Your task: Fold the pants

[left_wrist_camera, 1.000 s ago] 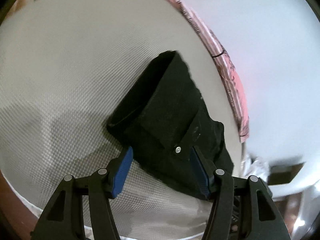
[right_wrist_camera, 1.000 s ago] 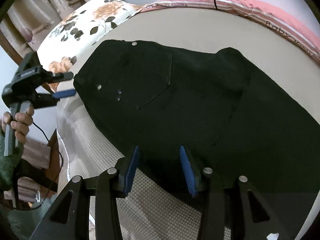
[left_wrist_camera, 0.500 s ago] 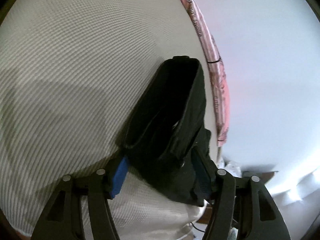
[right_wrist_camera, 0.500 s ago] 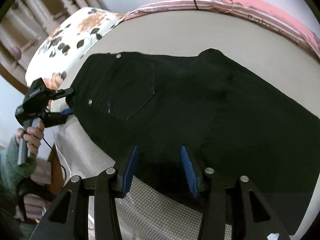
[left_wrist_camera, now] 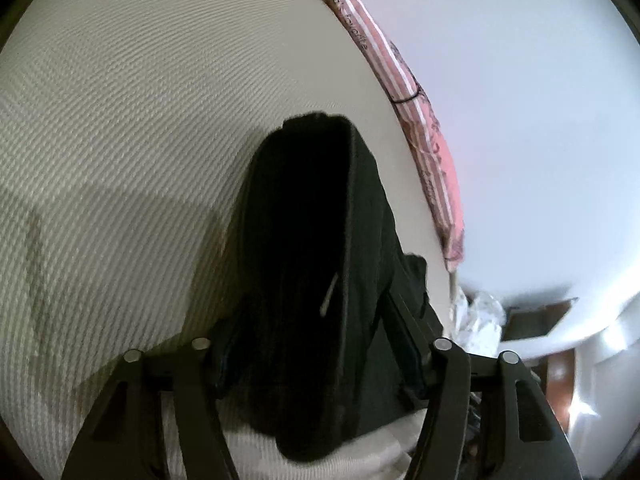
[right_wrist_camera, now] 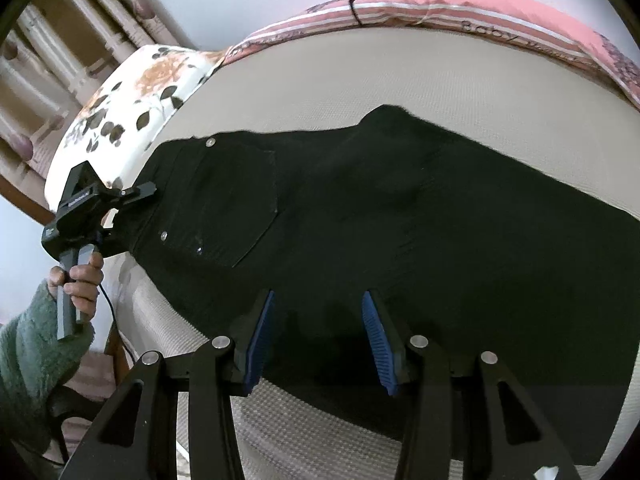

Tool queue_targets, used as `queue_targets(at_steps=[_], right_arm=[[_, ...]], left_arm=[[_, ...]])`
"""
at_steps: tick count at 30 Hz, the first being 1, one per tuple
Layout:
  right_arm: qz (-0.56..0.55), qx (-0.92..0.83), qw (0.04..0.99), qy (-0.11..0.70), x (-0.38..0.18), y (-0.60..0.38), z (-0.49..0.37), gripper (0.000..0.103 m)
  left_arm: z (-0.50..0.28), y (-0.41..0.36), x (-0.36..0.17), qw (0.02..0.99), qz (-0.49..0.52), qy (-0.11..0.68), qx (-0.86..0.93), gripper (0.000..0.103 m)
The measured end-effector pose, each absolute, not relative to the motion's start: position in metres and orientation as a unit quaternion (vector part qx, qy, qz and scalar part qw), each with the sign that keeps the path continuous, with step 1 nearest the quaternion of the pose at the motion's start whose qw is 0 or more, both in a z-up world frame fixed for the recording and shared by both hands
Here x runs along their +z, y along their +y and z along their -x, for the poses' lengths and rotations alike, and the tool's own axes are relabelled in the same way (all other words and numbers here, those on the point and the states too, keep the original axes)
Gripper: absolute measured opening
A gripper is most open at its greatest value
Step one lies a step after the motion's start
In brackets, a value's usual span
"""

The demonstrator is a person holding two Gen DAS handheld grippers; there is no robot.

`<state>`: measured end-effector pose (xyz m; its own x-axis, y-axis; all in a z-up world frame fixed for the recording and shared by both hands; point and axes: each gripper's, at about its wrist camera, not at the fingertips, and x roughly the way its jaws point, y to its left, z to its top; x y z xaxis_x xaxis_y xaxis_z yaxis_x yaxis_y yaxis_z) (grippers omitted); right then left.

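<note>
Black pants (right_wrist_camera: 400, 220) lie flat across the mattress (right_wrist_camera: 360, 80), waist end to the left with the back pocket and rivets up. My left gripper (right_wrist_camera: 134, 216), held by a hand (right_wrist_camera: 80, 280) in a green sleeve, is at the waist edge. In its own view the waist end of the pants (left_wrist_camera: 312, 260) fills the gap of the left gripper (left_wrist_camera: 316, 320); its jaws are closing around the fabric but do not clamp it. My right gripper (right_wrist_camera: 318, 304) stands open over the pants' near edge, its blue pads (right_wrist_camera: 260, 336) apart on flat cloth.
A floral pillow (right_wrist_camera: 132, 100) lies behind the waist end, before a wooden headboard (right_wrist_camera: 60, 40). A pink striped blanket (right_wrist_camera: 480, 12) runs along the mattress's far side against a white wall. The mattress edge drops away by the left hand.
The left gripper has pushed in onto the waist end, so the fabric now fills its gap, and its jaws have narrowed. The right gripper has rolled slightly and stays at the near edge.
</note>
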<state>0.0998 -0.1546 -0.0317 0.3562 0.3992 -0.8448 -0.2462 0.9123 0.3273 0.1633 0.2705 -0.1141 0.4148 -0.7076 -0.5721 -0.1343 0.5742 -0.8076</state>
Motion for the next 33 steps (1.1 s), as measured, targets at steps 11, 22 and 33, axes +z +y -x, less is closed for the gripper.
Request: queue_targets(at_steps=[11, 22, 33], right_arm=[[-0.117, 0.155, 0.848, 0.493, -0.007, -0.215, -0.088, 0.043], [-0.172, 0.09, 0.87, 0.454, 0.011, -0.306, -0.062, 0.049], [-0.223, 0.042, 0.861, 0.456, 0.012, -0.384, -0.041, 0.049]], left_arm=[[-0.158, 0.23, -0.051, 0.794, 0.337, 0.474, -0.176, 0.02], [-0.15, 0.073, 0.049, 0.809, 0.247, 0.434, -0.309, 0.02], [-0.151, -0.107, 0.018, 0.783, 0.098, 0.504, -0.351, 0.02]])
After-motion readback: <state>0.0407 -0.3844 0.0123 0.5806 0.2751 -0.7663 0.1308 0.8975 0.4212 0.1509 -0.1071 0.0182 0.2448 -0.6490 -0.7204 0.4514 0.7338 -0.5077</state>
